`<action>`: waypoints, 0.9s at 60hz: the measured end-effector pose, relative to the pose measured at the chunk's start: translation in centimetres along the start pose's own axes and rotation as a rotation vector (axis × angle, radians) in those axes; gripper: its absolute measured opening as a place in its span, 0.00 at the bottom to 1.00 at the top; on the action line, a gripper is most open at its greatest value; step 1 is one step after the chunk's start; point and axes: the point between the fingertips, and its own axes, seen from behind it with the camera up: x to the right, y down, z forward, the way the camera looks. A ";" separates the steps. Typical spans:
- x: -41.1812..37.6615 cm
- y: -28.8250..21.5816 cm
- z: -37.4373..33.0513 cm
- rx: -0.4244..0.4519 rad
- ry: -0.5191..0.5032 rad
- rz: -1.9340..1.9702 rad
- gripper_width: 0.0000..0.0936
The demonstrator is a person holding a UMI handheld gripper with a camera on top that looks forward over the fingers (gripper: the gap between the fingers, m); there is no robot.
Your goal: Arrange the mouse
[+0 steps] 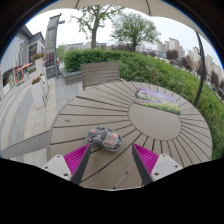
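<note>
On the round wooden table [150, 120], left of the mouse [104, 138], stands a chair [38, 88]. The mouse lies just ahead of the gripper [111, 158], long axis crosswise, between the spread fingers; right, beyond it, lies a small pink object [145, 95].

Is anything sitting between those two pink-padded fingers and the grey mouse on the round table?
No: in the gripper view the small grey computer mouse lies just ahead of the open gripper, only bare slatted wooden table between.

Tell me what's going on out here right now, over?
Hand-held gripper open, above round wooden table. Mouse on table just ahead of fingers, not gripped. Another small object at far side, out of the way.
</note>
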 end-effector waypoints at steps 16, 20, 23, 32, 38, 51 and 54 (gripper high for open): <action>1.8 -2.2 4.4 0.011 0.021 0.050 0.91; 2.4 -2.9 5.3 0.015 0.035 0.062 0.92; 2.8 -3.3 5.9 0.016 0.043 0.069 0.92; 3.7 -4.1 7.1 0.015 0.054 0.082 0.92; 4.0 -4.5 7.7 0.013 0.047 0.086 0.89; 5.6 -4.9 8.0 -0.018 0.099 0.097 0.46; 6.6 -5.0 8.1 -0.031 0.117 0.092 0.43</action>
